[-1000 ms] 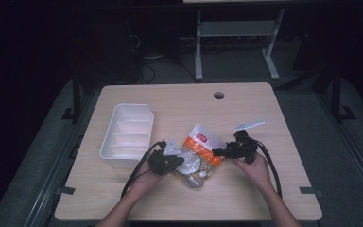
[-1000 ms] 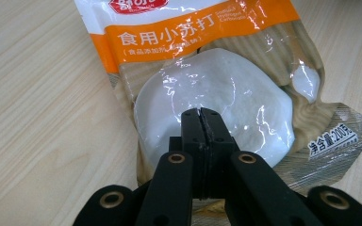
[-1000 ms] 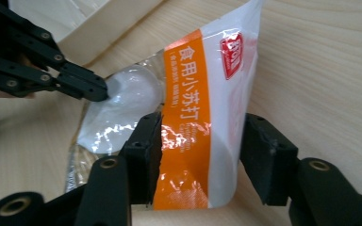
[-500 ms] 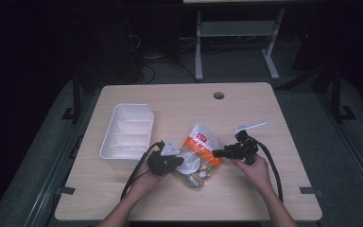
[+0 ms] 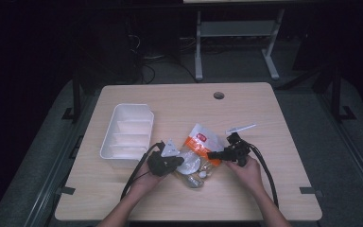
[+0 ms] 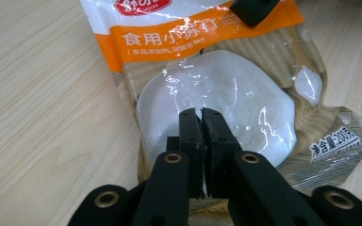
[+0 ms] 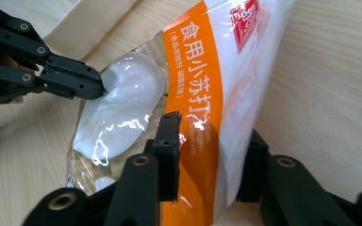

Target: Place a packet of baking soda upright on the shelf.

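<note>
The pouch (image 6: pixel 207 70) runs off the frame's top edge, its logo cut.

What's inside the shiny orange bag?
Through the clear part of the bag you can see a big lump of white powder and a smaller bit beside it. The orange printed band hides whatever sits behind it.

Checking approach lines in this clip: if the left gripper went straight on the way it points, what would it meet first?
Probably the white powder lump inside the clear bag: the left gripper sits nearly shut right over it. Whether the tips already touch the film is unclear.
</note>
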A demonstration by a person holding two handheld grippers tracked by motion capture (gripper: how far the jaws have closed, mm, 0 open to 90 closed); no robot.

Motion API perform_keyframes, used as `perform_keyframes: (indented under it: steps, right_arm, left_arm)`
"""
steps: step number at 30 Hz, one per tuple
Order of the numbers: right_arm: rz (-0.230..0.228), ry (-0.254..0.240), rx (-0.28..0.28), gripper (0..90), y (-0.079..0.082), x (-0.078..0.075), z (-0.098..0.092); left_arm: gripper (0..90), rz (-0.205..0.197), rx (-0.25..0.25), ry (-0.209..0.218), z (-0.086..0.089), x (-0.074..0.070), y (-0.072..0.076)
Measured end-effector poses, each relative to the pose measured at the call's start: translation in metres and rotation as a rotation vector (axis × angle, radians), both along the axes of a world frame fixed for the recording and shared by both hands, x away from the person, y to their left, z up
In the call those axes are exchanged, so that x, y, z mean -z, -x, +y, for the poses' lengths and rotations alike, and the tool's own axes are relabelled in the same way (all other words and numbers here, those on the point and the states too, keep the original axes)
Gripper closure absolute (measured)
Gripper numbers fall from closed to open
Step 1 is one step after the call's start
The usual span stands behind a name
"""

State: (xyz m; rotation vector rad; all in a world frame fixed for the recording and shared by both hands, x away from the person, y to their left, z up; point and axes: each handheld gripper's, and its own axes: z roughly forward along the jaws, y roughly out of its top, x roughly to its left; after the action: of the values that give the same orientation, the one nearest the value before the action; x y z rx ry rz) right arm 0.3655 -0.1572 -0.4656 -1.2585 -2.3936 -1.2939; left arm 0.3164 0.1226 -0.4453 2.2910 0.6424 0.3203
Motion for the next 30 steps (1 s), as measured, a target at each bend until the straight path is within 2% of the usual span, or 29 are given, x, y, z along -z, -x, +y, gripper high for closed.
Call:
perform_keyframes:
  steps: [3, 6, 10, 14, 21, 24, 30]
  right_arm:
    - [-0.001, -0.009, -0.003, 76.0, -0.001, -0.001, 0.004]
    - [-0.015, 0.006, -0.006, 82.4, -0.001, -0.002, 0.006]
    - [-0.012, -0.028, -0.006, 88.6, -0.003, -0.001, 0.006]
    - [-0.031, -0.034, -0.009, 88.8, 0.001, -0.004, 0.005]
    - [-0.085, 0.009, -0.035, 89.1, 0.003, -0.014, 0.011]
    - [-0.089, -0.015, -0.028, 89.1, 0.003, -0.017, 0.012]
    - [-0.100, -0.050, -0.051, 89.5, 0.003, -0.020, 0.011]
  left_arm:
    - [83.9, -0.009, 0.001, -0.010, -0.001, -0.001, 0.002]
    - [80.4, 0.013, 0.009, -0.001, 0.001, -0.002, 0.001]
    - [76.8, 0.017, 0.021, -0.002, 0.001, -0.004, 0.004]
    - [72.1, 0.029, 0.044, 0.014, -0.001, -0.007, 0.010]
    - [65.4, 0.023, 0.075, 0.052, 0.001, -0.015, 0.021]
    - [63.3, 0.033, 0.078, 0.061, 0.003, -0.015, 0.024]
    - [60.0, 0.048, 0.079, 0.066, 0.012, -0.008, 0.030]
